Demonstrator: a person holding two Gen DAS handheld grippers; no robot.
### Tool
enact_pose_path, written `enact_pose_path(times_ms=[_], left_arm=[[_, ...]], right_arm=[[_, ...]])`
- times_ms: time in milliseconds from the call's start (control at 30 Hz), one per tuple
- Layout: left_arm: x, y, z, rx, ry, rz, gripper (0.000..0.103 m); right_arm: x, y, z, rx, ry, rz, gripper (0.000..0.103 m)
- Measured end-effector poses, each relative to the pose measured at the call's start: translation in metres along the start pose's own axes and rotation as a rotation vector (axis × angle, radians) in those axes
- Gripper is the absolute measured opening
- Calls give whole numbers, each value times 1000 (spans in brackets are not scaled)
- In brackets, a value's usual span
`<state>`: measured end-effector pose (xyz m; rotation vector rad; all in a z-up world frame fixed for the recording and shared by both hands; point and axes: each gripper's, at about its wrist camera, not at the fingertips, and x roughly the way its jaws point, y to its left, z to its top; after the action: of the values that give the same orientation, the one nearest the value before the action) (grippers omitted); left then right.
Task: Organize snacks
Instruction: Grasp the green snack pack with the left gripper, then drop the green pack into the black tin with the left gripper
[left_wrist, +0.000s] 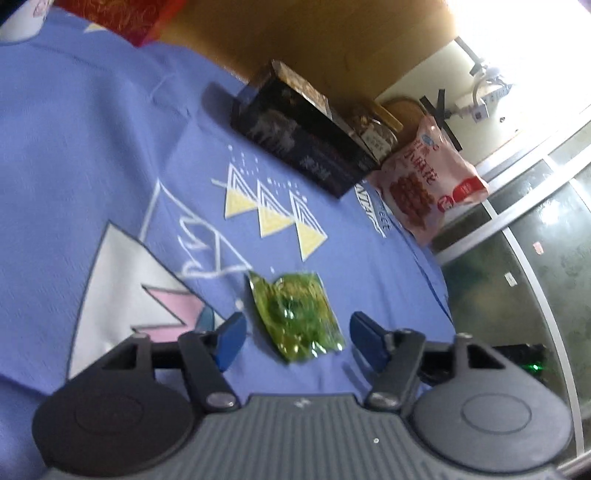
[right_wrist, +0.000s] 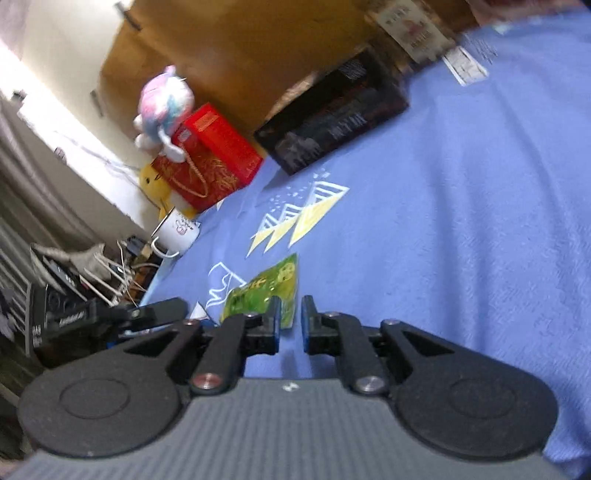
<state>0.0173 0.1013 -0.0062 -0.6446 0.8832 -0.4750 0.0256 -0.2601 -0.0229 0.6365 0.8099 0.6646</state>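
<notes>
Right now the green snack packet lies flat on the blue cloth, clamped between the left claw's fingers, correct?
Not clamped. In the left wrist view the left claw stands open, its fingers clear of the green snack packet on either side. The packet does lie flat on the blue cloth.

Left wrist view: rides the left gripper (left_wrist: 295, 334), low over the blue cloth (left_wrist: 92, 147), angled downward toward the wooden wall (left_wrist: 295, 33).
Right wrist view: rides the right gripper (right_wrist: 290, 321), equally close, tilted downward.
Shared ground: green packet (left_wrist: 295, 317) (right_wrist: 266, 291), black box (left_wrist: 299, 144) (right_wrist: 332, 114), yellow triangle print (left_wrist: 273, 210) (right_wrist: 295, 221).
</notes>
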Motion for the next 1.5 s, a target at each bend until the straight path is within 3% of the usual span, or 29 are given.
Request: enact_pose_path(times_ms=[133,267,367,467,600,867,1033,1200,1300,1333,1400,1500], left_arm=[[11,1,4,-6,25,1,59],[27,3,1,29,24,24,19],[30,18,5,-49,37,-26,17],[30,21,6,-71,37,-38,16],[25,3,20,1,6,-62,15],[51,-67,114,221,-105,-102,15],[108,-94,179,287,-131,-73,16],[169,-98,208,317,-103,43,20],[193,-97,206,342,-77,142,25],[195,-97,203,352,-78,145,25],[188,-98,193,359,-95,140,27],[164,-108,170,409,-159,164,40]], right_arm=[[18,-11,3,87,80,48,14],[33,-5,6,114,101,73,12],[39,1,6,82,93,63,11],[38,0,6,60,74,56,7],[31,6,12,8,30,62,6],[14,28,82,-141,-208,24,6],[29,19,145,-235,-337,-91,6],[65,-1,176,-375,-356,-278,7],[78,-7,174,-443,-358,-369,15],[77,-7,171,-457,-375,-391,21],[66,-8,165,-454,-427,-378,44],[47,-3,148,-423,-453,-344,45]])
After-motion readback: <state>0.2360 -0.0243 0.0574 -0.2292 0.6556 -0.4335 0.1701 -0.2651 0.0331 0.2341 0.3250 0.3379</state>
